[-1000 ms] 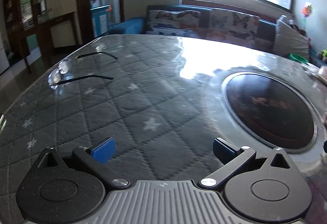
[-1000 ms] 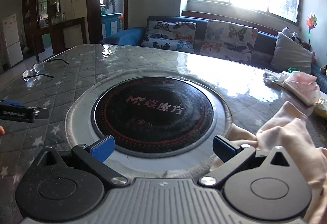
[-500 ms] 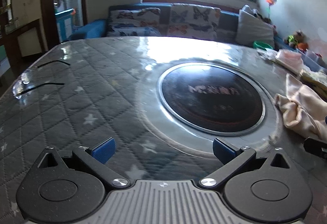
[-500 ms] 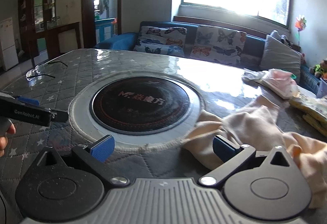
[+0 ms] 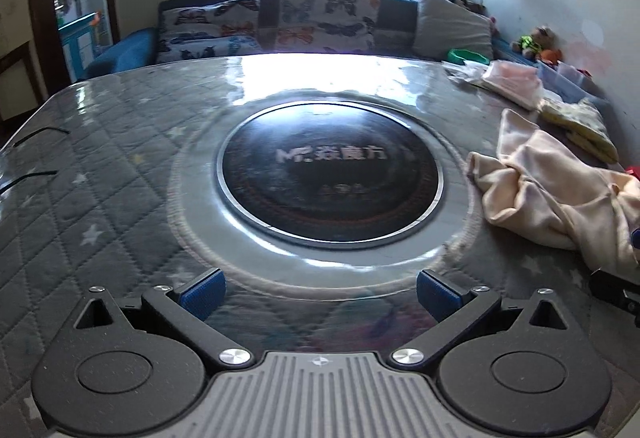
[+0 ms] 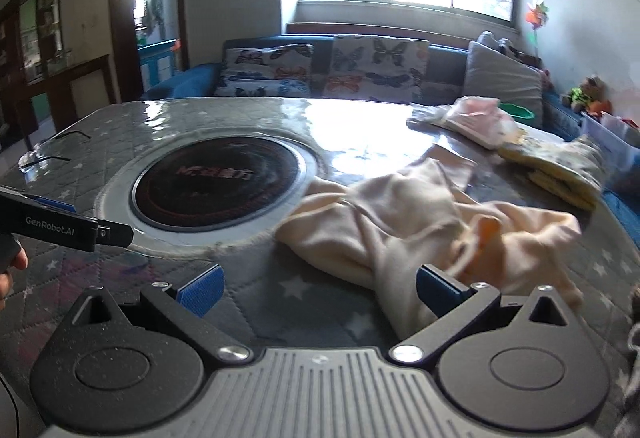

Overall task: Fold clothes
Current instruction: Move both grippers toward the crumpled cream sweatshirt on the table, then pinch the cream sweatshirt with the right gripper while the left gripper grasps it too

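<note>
A crumpled cream garment [image 6: 420, 222] lies on the grey quilted table, right of the round black hob; it also shows at the right of the left wrist view [image 5: 556, 194]. My right gripper [image 6: 318, 288] is open and empty, low over the table, its right finger at the garment's near edge. My left gripper [image 5: 318, 290] is open and empty, in front of the hob, well left of the garment. The left gripper's body shows at the left edge of the right wrist view [image 6: 60, 228].
A round black hob [image 5: 330, 174] is set in the middle of the table [image 5: 100, 198]. Folded pink clothes [image 6: 476, 118] and yellow clothes [image 6: 560, 166] lie at the far right. A sofa with butterfly cushions [image 5: 320, 18] stands behind the table.
Both grippers have swung right. The hob has slid left in both views and the cream garment has come closer to the right gripper. Both grippers stay open.
</note>
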A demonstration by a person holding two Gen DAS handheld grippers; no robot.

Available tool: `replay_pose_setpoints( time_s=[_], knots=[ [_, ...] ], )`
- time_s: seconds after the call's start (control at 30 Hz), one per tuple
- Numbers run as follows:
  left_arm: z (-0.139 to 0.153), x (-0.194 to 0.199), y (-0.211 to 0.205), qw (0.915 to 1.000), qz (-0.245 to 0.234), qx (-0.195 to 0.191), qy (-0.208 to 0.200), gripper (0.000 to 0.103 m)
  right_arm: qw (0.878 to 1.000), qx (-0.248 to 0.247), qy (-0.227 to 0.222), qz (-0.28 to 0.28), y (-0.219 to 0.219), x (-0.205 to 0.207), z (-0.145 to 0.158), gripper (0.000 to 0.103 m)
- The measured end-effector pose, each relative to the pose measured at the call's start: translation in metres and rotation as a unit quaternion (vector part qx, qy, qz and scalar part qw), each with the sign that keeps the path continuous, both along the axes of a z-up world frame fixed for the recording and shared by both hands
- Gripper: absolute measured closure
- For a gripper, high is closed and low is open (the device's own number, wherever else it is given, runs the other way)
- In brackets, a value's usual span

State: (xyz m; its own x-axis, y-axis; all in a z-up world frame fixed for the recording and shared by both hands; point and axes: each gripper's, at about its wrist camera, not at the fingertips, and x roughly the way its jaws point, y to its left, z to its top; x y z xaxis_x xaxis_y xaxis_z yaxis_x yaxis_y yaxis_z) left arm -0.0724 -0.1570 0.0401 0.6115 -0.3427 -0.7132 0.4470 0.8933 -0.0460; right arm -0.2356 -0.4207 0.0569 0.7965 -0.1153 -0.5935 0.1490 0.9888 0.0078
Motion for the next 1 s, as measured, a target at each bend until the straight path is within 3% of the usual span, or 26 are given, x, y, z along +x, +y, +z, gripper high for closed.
replay_pose_setpoints(
  time_s=[0.47,1.0],
  knots=[
    [0.0,-0.012,-0.059,0.998,-0.057,0.027,0.004,0.0,0.998,0.005,-0.015,-0.06,-0.035,-0.025,0.003,0.001],
    [0.0,-0.009,-0.103,0.9947,-0.091,0.048,0.008,0.0,0.998,0.017,-0.029,-0.048,-0.063,0.003,0.01,0.025]
  ],
)
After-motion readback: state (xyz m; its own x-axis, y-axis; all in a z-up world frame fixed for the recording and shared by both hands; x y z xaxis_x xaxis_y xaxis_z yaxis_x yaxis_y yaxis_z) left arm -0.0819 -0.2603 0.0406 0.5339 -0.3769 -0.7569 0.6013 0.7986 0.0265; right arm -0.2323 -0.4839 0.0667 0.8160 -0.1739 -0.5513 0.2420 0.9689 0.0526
